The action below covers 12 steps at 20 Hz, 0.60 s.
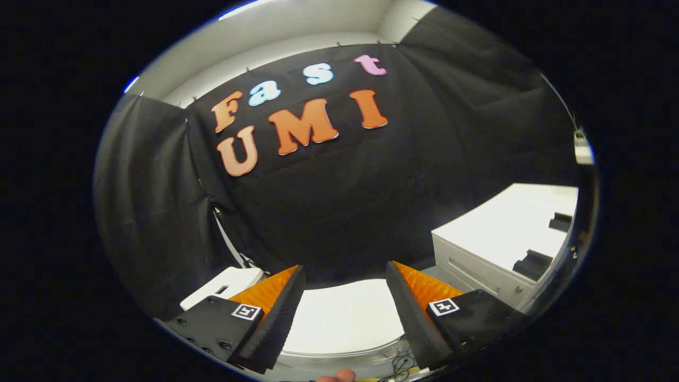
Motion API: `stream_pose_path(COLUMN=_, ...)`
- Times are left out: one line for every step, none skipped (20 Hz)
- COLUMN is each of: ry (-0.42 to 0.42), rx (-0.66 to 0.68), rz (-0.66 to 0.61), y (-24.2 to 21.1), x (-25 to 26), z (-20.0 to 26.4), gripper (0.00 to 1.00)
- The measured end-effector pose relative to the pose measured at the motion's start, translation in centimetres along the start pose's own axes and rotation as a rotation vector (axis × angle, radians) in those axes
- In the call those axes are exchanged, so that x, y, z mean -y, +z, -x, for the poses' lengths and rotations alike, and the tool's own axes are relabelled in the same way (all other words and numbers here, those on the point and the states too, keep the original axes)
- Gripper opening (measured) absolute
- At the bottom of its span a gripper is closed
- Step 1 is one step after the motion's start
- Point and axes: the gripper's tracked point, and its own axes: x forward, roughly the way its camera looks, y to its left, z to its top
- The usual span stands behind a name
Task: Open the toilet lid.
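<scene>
There is one gripper (pixel 345 289) with two fingers (pixel 276 323), and they stand apart with nothing pressed between them. One toilet lid (pixel 345 318) lies in the gap and just beyond the fingertips. One white cabinet (pixel 504 239) stands ahead to the right, carrying two dark objects (pixel 532 263) (what they are I cannot tell). One white piece (pixel 225 286) sits behind the left finger.
</scene>
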Motion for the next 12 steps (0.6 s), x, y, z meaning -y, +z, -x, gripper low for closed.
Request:
stream_pose_path(ry=-0.038, rx=-0.017, rz=-0.041, y=-1.3, x=2.2, z=-0.6, gripper=0.99)
stream_pose_path(ry=-0.067, rx=-0.038, rz=-0.073, y=-2.9, x=4.5, z=-1.0, gripper=0.99)
stream_pose_path(ry=-0.102, rx=-0.058, rz=-0.115, y=-4.4, x=6.6, z=-1.0, gripper=0.99)
stream_pose_path(ry=-0.134, rx=-0.077, rz=-0.145, y=-6.2, x=8.5, z=-1.4, gripper=0.99)
stream_pose_path(ry=-0.167, rx=-0.097, rz=-0.164, y=-7.9, x=10.2, z=-1.5, gripper=0.99)
stream_pose_path(ry=-0.198, rx=-0.113, rz=-0.18, y=-9.5, x=11.8, z=-1.7, gripper=0.99)
stream_pose_path(ry=-0.213, rx=-0.127, rz=-0.2, y=-11.0, x=13.2, z=-1.7, gripper=0.99)
stream_pose_path(ry=-0.232, rx=-0.144, rz=-0.217, y=-12.6, x=14.3, z=-1.7, gripper=0.99)
stream_pose_path(ry=-0.246, rx=-0.155, rz=-0.237, y=-14.0, x=15.4, z=-1.8, gripper=0.99)
stream_pose_path(ry=-0.262, rx=-0.17, rz=-0.257, y=-15.0, x=16.4, z=-1.7, gripper=0.99)
stream_pose_path(ry=-0.281, rx=-0.185, rz=-0.276, y=-16.3, x=17.5, z=-1.7, gripper=0.99)
stream_pose_path(ry=-0.295, rx=-0.193, rz=-0.293, y=-17.2, x=18.6, z=-1.7, gripper=0.99)
